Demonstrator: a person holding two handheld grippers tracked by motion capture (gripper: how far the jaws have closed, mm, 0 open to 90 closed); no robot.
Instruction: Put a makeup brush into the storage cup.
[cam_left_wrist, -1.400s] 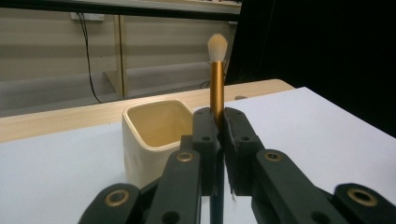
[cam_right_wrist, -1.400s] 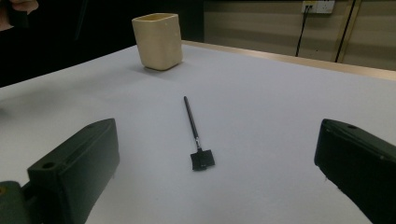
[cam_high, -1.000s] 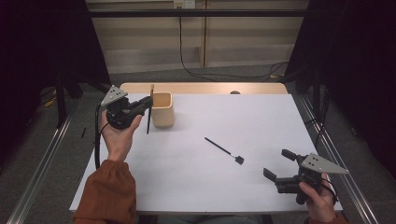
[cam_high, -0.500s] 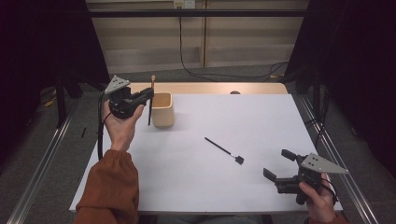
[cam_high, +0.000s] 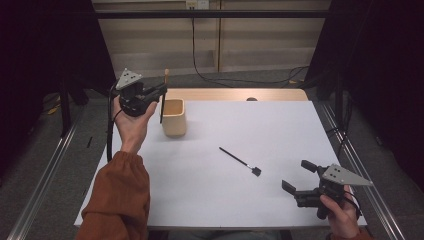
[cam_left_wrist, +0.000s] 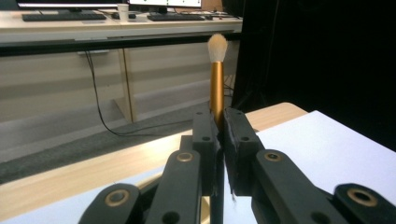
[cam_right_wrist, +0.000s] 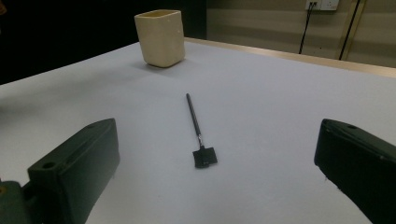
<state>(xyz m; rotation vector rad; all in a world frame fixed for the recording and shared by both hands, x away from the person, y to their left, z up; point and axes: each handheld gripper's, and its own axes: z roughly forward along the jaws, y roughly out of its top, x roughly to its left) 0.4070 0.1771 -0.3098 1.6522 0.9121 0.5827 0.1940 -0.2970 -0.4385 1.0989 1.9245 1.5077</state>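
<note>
Since a second ago the left gripper (cam_high: 161, 91) has risen and moved away from the person, so the makeup brush (cam_left_wrist: 216, 77) it carries now hangs at the near left rim of the beige cup (cam_high: 173, 117) instead of lower beside it; the right gripper (cam_high: 299, 176) has kept its place at the near right of the counter (cam_high: 280, 125), and the small black brush (cam_high: 240, 161) lies where it lay

Counted: two grippers, two brushes, one cup. In the left gripper view the jaws are pressed together on the gold handle of the makeup brush, which stands upright with its pale bristle tip above the jaws and its dark lower shaft running down below them. In the high view that lower end hangs just beside the cup's left wall; whether it touches the cup cannot be told

The right gripper's jaws are spread wide with nothing between them. In the right gripper view the small black brush lies flat on the white counter ahead of them, its square head toward the jaws, and the cup stands farther off
</note>
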